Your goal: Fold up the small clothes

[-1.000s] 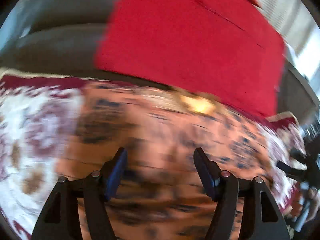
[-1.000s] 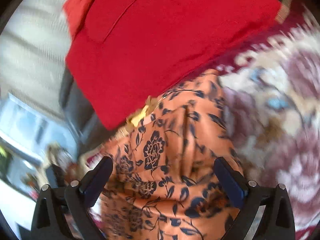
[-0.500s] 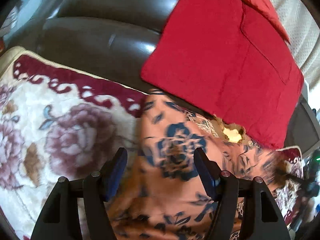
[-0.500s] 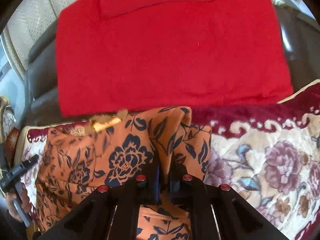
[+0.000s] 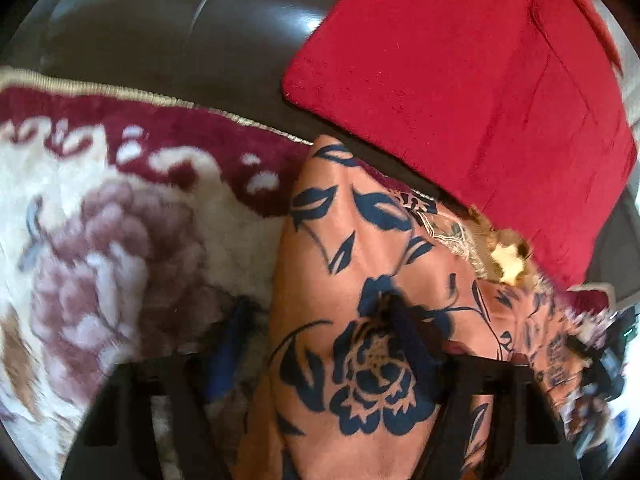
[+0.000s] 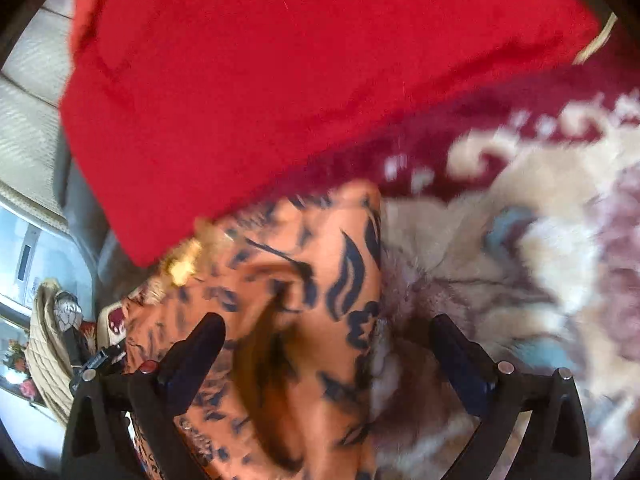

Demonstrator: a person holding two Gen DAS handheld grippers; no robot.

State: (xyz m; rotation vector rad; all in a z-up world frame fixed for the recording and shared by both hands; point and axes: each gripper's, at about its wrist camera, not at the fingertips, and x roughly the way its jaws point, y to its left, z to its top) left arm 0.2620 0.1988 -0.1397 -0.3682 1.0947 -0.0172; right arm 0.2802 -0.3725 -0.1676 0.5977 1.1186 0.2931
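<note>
Left wrist view: the left gripper (image 5: 320, 340), jaws apart, straddles the orange floral garment (image 5: 360, 280) lying on the plush blanket (image 5: 100, 240) below a red cushion (image 5: 460, 80). The right gripper (image 6: 326, 344), also spread, hovers over the garment's edge. Slippery fabric could slide, spoiling the fold.

place: home living room | showing it: dark leather sofa (image 5: 168, 40) sitting behind floral plush blanket (image 5: 100, 240) | red cushion (image 5: 480, 80) leaning on it
</note>
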